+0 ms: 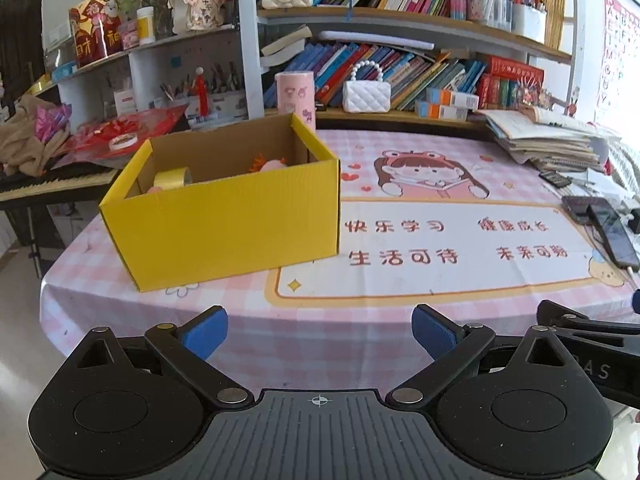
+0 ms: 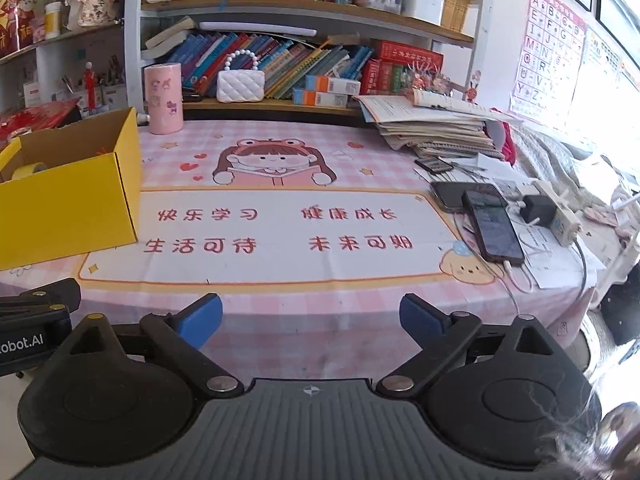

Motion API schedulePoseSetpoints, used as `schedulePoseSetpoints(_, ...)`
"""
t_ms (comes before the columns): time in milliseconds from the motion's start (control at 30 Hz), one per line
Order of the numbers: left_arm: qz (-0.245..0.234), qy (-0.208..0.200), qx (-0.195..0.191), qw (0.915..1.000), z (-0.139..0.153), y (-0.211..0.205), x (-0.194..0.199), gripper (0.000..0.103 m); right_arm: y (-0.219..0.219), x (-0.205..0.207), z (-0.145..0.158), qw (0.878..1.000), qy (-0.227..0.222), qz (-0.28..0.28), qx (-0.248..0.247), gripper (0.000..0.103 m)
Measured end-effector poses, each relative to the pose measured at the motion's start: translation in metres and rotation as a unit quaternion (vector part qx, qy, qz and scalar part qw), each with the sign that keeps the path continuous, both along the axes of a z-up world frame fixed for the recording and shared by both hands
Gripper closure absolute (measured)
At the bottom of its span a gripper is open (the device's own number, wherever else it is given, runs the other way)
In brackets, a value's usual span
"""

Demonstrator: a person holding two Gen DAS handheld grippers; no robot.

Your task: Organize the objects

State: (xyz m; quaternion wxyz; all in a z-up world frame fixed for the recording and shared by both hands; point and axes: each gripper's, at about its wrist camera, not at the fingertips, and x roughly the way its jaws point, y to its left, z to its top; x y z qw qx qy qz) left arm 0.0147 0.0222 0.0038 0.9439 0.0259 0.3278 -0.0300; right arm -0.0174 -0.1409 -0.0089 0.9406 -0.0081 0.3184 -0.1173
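Pink tablecloth [image 1: 360, 320] below — both grippers [image 1: 320, 334] [image 2: 311, 320] spread wide, empty.

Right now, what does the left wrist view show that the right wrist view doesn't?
Left wrist only: the keyboard left of the table, and the pink toy inside the yellow box.

Right wrist only: the alphabet poster, and the charger plugged into a white power strip.

Both: the yellow box, the tape roll in it, the pink cylinder, the white handbag, the dark phone, and open, empty tongs.
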Motion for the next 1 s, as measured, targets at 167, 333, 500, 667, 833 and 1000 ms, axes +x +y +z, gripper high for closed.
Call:
schedulePoseSetpoints(167, -0.002, 0.006, 0.018, 0.9998, -0.005, -0.006, -0.005, 0.003, -0.001, -0.005, -0.003, 1.0, 0.005, -0.008, 0.003, 0.0)
schedulePoseSetpoints(333, -0.001, 0.01, 0.028, 0.9995, -0.006, -0.008, -0.007, 0.003, -0.001, -0.008, -0.004, 1.0, 0.008, -0.015, 0.003, 0.0)
schedulePoseSetpoints(500, 0.003, 0.013, 0.033, 0.9994, -0.006, -0.005, -0.008, 0.003, 0.002, -0.009, -0.004, 1.0, 0.011, -0.015, -0.001, 0.0)
schedulePoseSetpoints(667, 0.011, 0.012, 0.036, 0.9992, -0.006, -0.003, -0.011, 0.003, 0.006, -0.011, -0.003, 1.0, 0.011, -0.013, -0.004, 0.0)
schedulePoseSetpoints(833, 0.016, 0.009, 0.036, 0.9992, -0.005, 0.0, -0.014, 0.003, 0.007, -0.012, -0.003, 1.0, 0.01, -0.014, -0.004, 0.0)
schedulePoseSetpoints(1000, 0.02, 0.008, 0.038, 0.9991, -0.005, 0.001, -0.016, 0.003, 0.009, -0.013, -0.003, 1.0, 0.01, -0.014, -0.005, 0.0)
